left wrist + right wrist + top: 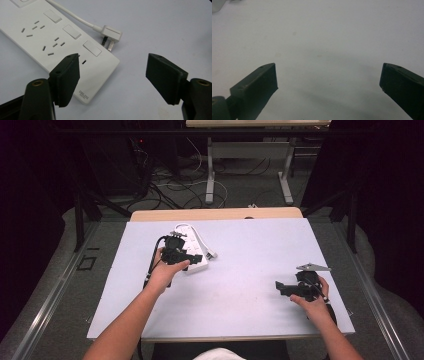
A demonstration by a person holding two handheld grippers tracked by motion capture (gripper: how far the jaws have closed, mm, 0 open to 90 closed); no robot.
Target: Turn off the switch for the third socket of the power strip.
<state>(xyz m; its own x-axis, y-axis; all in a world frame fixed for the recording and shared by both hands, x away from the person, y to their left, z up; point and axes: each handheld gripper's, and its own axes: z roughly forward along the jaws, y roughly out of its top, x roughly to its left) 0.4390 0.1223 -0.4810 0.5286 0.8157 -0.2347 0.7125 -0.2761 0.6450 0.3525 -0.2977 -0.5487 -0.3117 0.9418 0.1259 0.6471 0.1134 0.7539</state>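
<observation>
A white power strip with several sockets and rocker switches lies flat on the table's left half. Its white cord bends back to a three-pin plug that rests on the mat beside it. My left gripper hovers over the strip's near end, open; one jaw is above the strip's corner, the other above bare mat, and nothing is pressed between the pads. In the high view this left gripper lies over the strip. My right gripper stands open above bare mat at the right, holding nothing.
A pale mat covers the wooden table. Beyond the far edge are floor cables and another table's metal legs. Dark curtains flank both sides.
</observation>
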